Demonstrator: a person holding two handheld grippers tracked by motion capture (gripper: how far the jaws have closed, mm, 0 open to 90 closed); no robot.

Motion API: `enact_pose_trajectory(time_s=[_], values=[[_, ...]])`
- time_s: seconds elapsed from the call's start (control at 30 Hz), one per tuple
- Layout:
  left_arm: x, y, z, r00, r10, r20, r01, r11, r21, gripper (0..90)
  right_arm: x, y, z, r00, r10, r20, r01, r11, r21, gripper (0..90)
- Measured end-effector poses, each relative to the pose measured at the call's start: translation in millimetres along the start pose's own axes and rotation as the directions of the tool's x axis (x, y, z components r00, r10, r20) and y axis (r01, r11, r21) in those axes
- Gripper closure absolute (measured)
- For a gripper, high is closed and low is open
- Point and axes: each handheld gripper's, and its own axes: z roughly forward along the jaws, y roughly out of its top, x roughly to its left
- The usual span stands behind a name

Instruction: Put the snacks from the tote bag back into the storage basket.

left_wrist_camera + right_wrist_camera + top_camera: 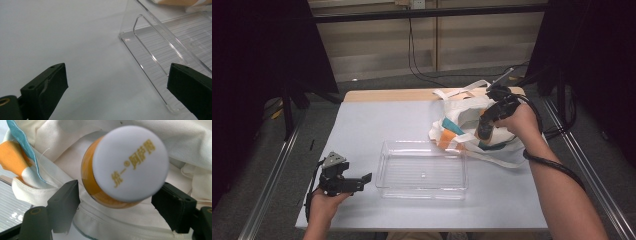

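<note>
Gold Chinese lettering marks the white cap of the bottle (125, 167) between my right gripper (117, 207) jaws, which stand apart beside it; left gripper (117, 92) open.

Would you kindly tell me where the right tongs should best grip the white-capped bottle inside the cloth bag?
Grip the bottle by its amber neck just under the white cap, coming straight in cap-first through the cloth bag opening; the overhanging cap would probably stop slipping.
</note>
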Motion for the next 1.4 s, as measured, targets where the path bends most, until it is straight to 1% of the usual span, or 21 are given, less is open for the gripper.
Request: enact_pose_trajectory(time_s=[0.13, 0.2, 0.23, 0.43, 0.5, 0.53, 0.6, 0.73, 0.9, 0.93, 0.97, 1.0, 1.07, 1.3, 1.4], values=[[0.2, 0.0, -0.1, 1.0000, 0.004, 0.000, -0.004, 1.0000, 0.003, 2.8, 1.1, 2.8, 0.2, 1.0000, 0.002, -0.001, -0.002, 1.000, -0.005, 22.2], [0.2, -0.2, 0.0, 1.0000, 0.004, 0.002, -0.004, 1.0000, 0.003, 2.8, 1.6, 3.9, 1.3, 1.0000, 0.003, -0.007, -0.003, 1.000, 0.003, 22.3], [0.4, -0.3, 0.0, 1.0000, 0.004, 0.003, -0.004, 1.0000, 0.004, 2.8, 1.7, 4.4, 1.9, 1.0000, 0.006, -0.002, -0.006, 1.000, 0.009, 22.3], [-1.0, -0.8, 1.2, 1.0000, -0.001, 0.000, 0.001, 1.0000, 0.004, 2.8, 1.7, 7.8, 7.3, 0.9997, 0.023, -0.005, -0.023, 1.000, 0.010, 22.2], [-1.0, -0.9, 1.5, 1.0000, 0.007, -0.003, -0.007, 1.0000, 0.007, 2.8, 2.0, 8.3, 7.9, 0.9997, 0.025, 0.001, -0.025, 1.000, 0.011, 22.1], [-1.0, -1.0, 1.5, 1.0000, 0.008, -0.004, -0.008, 0.9999, 0.008, 2.8, 2.2, 9.4, 9.1, 0.9995, 0.031, -0.001, -0.031, 1.000, 0.004, 21.8], [-0.9, -1.0, 1.3, 1.0000, 0.008, -0.004, -0.008, 0.9999, 0.008, 2.8, 2.2, 9.8, 9.6, 0.9993, 0.036, 0.004, -0.036, 0.999, 0.005, 21.6], [-1.4, -1.8, 1.5, 1.0000, 0.006, -0.004, -0.006, 0.9999, 0.011, 2.8, 1.8, 10.9, 12.3, 0.9991, 0.043, -0.001, -0.043, 0.999, 0.006, 21.5], [-1.3, -2.1, 1.0, 0.9999, 0.012, -0.006, -0.012, 0.9998, 0.013, 2.8, 2.0, 11.3, 15.4, 0.9986, 0.052, 0.002, -0.052, 0.999, 0.009, 23.1], [-1.1, -2.0, 0.7, 0.9999, 0.013, -0.006, -0.013, 0.9998, 0.015, 2.8, 2.0, 11.1, 17.1, 0.9985, 0.054, 0.003, -0.054, 0.998, 0.013, 25.0], [-1.0, -2.0, 0.7, 0.9999, 0.011, -0.005, -0.011, 0.9998, 0.014, 2.8, 2.0, 11.1, 17.1, 0.9985, 0.054, 0.003, -0.054, 0.998, 0.013, 25.0], [-0.9, -2.1, 0.6, 1.0000, 0.009, -0.004, -0.009, 0.9999, 0.012, 2.8, 1.4, 10.7, 18.3, 0.9986, 0.052, 0.011, -0.053, 0.998, 0.019, 27.5], [-0.7, -2.2, 0.5, 0.9999, 0.010, -0.004, -0.010, 0.9999, 0.014, 2.8, 1.1, 10.5, 18.2, 0.9986, 0.052, 0.013, -0.052, 0.999, 0.016, 28.9], [-0.9, -2.0, 0.8, 0.9999, 0.015, -0.005, -0.015, 0.9997, 0.017, 2.8, -0.1, 10.2, 16.7, 0.9982, 0.061, 0.003, -0.061, 0.998, 0.020, 30.0], [-0.8, -1.8, 0.4, 1.0000, 0.007, -0.005, -0.007, 0.9999, 0.008, 2.8, -0.2, 10.3, 15.7, 0.9984, 0.057, 0.001, -0.057, 0.998, 0.024, 30.2]])
